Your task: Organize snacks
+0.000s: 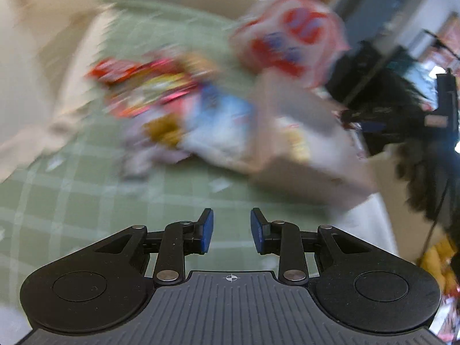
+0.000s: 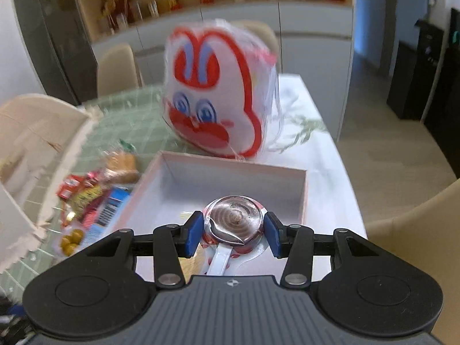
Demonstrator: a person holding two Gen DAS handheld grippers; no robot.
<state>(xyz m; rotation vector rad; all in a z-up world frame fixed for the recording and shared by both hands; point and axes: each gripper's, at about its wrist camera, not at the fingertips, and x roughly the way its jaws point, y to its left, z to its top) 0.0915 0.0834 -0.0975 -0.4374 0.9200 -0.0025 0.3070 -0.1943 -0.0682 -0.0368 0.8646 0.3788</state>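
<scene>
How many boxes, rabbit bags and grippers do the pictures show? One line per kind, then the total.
Boxes: 1, pink
Rabbit bags: 1
Grippers: 2, the left gripper empty, the right gripper holding a lollipop
Total: 4

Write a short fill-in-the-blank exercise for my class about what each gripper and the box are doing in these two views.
The right gripper is shut on a wrapped ____.
The left gripper holds ____.
The held sweet hangs above the open pink ____.
The rabbit-face bag stands ____ the box.

Missing words: lollipop; nothing; box; behind
</scene>
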